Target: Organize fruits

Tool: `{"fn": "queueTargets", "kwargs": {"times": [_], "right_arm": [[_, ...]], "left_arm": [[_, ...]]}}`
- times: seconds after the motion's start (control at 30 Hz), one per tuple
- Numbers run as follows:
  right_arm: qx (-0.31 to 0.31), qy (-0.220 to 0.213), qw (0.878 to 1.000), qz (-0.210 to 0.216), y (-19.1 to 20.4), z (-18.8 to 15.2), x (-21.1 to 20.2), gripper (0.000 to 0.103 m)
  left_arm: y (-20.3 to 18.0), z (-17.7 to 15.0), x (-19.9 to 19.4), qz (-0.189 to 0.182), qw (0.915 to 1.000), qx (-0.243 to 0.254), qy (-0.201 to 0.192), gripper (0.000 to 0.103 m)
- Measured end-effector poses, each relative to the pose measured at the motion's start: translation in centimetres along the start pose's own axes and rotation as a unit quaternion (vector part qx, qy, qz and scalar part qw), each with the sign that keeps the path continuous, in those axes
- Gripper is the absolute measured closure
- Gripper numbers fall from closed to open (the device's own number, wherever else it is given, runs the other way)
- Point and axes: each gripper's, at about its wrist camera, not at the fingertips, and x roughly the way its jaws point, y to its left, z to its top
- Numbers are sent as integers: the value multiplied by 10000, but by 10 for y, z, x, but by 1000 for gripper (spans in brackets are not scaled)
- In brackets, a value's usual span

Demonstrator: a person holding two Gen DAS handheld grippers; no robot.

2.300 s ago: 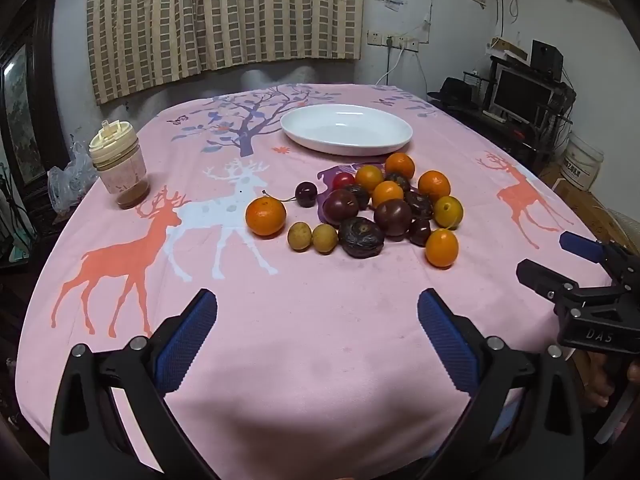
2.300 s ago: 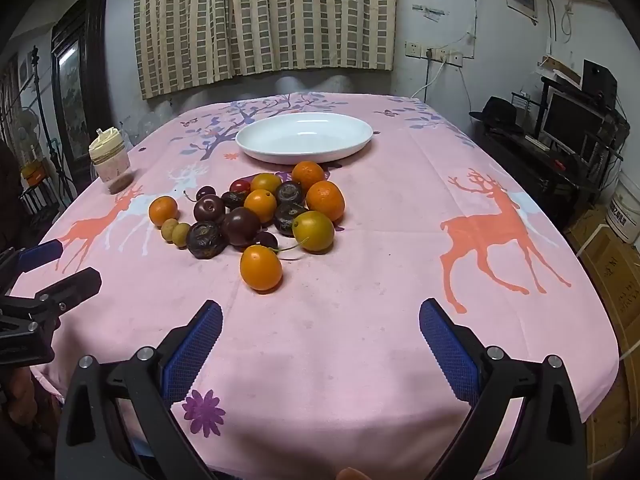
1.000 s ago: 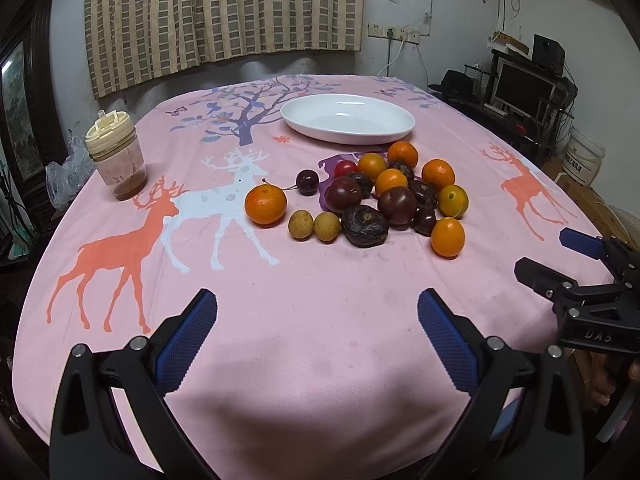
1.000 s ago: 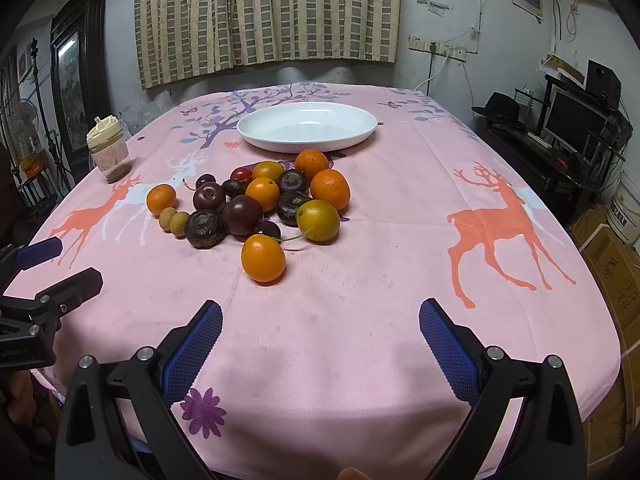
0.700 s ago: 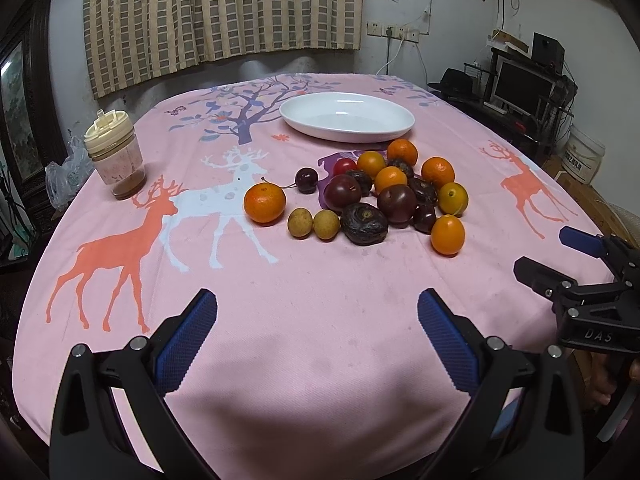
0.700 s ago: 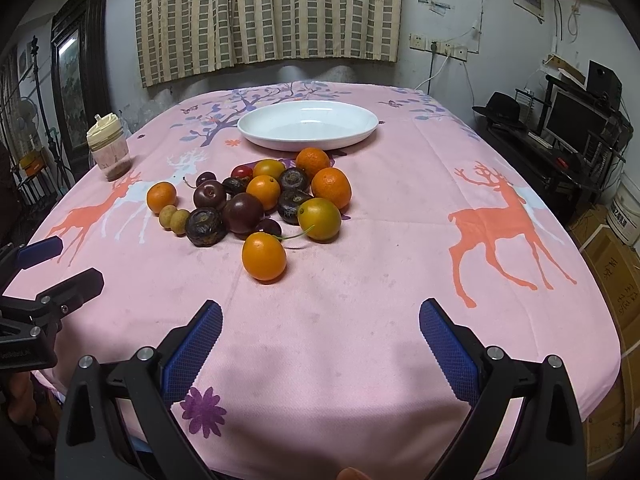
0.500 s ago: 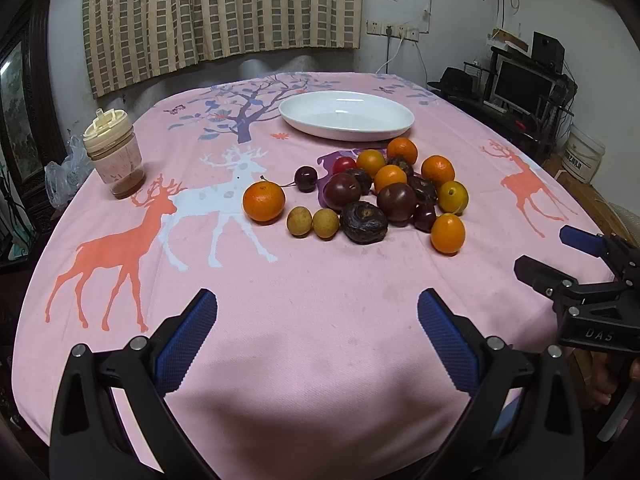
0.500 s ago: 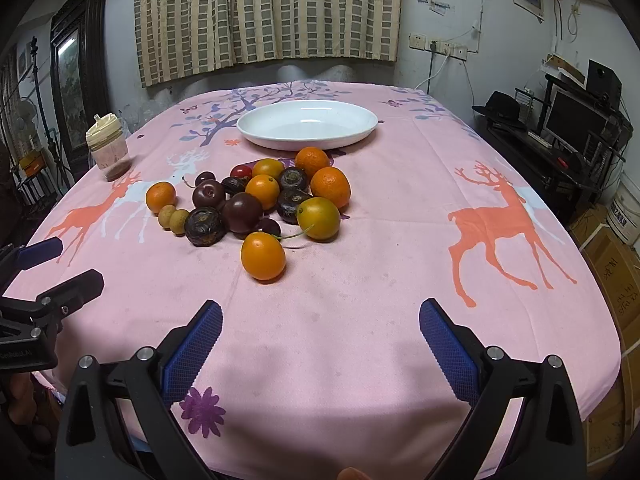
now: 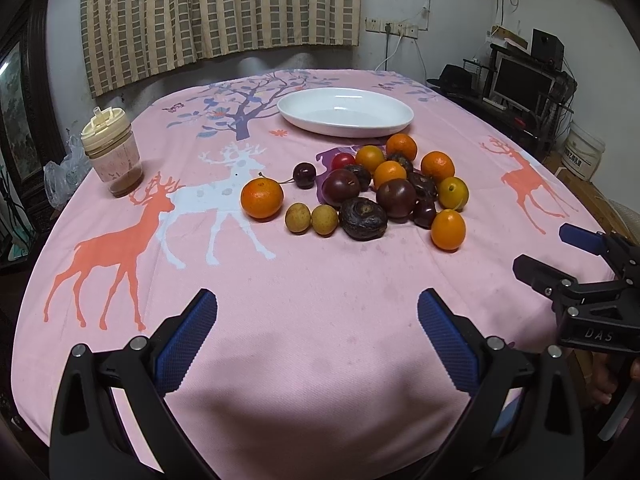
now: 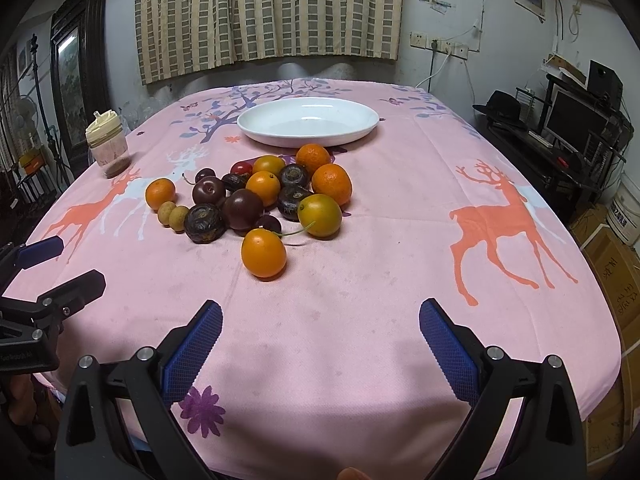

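A pile of fruit lies mid-table: a lone orange kumquat [image 10: 263, 253] at its near edge, mandarins [image 9: 262, 199], dark plums [image 9: 395, 198], a wrinkled dark fruit [image 9: 363, 218], two small tan longans [image 9: 298, 218] and cherries. An empty white oval plate [image 9: 346, 111] sits behind the pile; it also shows in the right wrist view [image 10: 307, 121]. My left gripper [image 9: 318, 316] is open and empty, low over the near table edge. My right gripper [image 10: 320, 324] is open and empty, also short of the fruit. Each gripper shows in the other's view.
A lidded jar [image 9: 112, 152] with brown contents stands at the table's left. The pink deer-print tablecloth [image 9: 320, 300] covers the table. A desk with a monitor [image 10: 572, 120] and boxes stand to the right of the table.
Both grippers have edged slightly forward toward the fruit and stayed open. The fruit and the plate have not moved.
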Motion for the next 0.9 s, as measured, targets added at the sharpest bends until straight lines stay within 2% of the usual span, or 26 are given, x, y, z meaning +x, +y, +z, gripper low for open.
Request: {"fn": "queueTargets", "kwargs": {"times": [0.63,0.9], "right_arm": [[-44,123,9999,-37,1,0,3,4],[-46,184,9998,9,0,2,9,4]], "left_arm": [[0,-1,6,-15,10000,23,73,4],[3,1,12,-133,9997,54,175,4]]}}
